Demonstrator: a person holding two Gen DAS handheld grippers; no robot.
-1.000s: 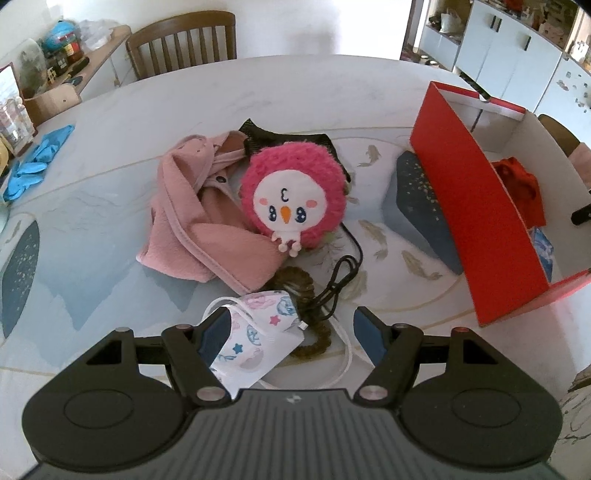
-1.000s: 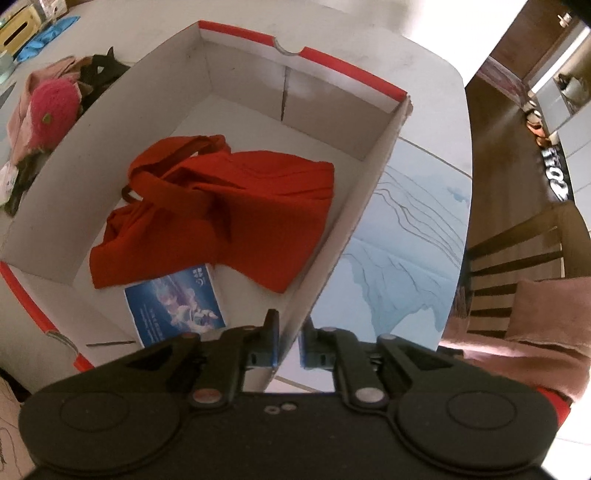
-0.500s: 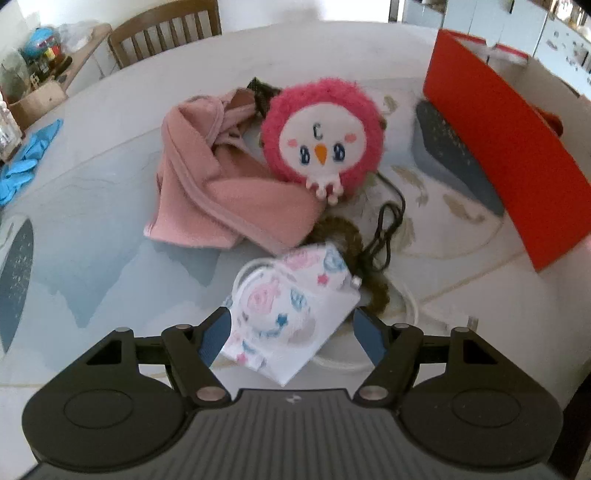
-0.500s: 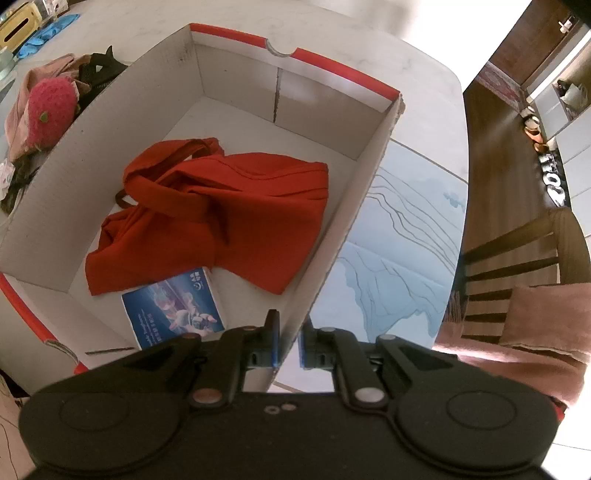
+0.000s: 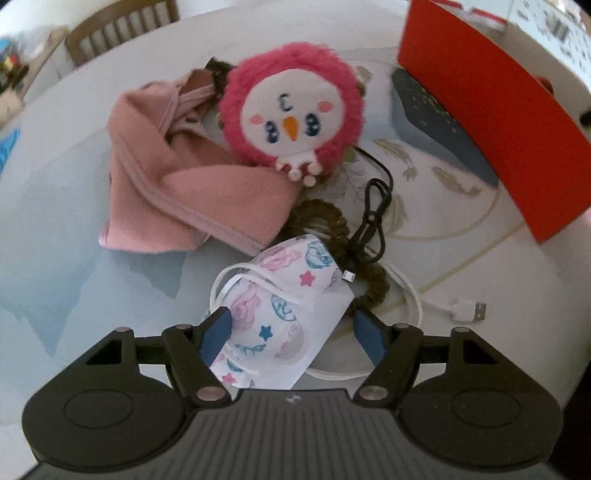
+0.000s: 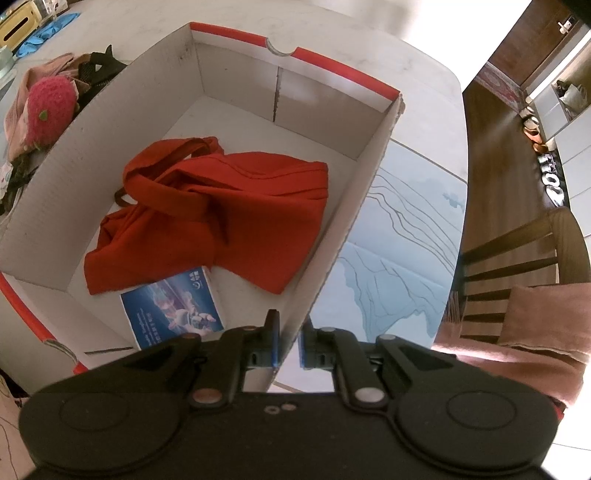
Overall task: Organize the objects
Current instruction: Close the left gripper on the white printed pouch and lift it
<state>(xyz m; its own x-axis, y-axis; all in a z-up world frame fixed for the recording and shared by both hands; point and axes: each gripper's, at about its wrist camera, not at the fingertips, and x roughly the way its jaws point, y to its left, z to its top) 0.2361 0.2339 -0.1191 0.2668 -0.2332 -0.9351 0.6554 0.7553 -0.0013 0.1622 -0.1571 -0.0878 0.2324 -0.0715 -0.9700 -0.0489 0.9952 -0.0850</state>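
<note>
A white face mask [image 5: 280, 306] printed with pink and blue shapes lies on the table between the fingers of my left gripper [image 5: 291, 326], which is open; the right pad stands apart from it. Behind it are a brown hair tie [image 5: 321, 218], a black cable [image 5: 376, 206], a white USB cable [image 5: 465, 308], a pink plush toy [image 5: 291, 110] and a pink cloth [image 5: 177, 184]. The red-and-white box [image 5: 491, 107] stands to the right. My right gripper [image 6: 290, 328] is shut on the box's wall [image 6: 354, 206]. Inside lie a red bag [image 6: 229, 206] and a blue packet [image 6: 173, 306].
A wooden chair [image 5: 122, 26] stands behind the table. Another chair [image 6: 517, 266] with a pink cushion [image 6: 535, 317] is right of the box, past the table edge. Blue gloves [image 6: 48, 29] lie at the far left of the table.
My left gripper has come down and closer to the face mask, which now sits between its fingers. The right gripper and the box have not moved.
</note>
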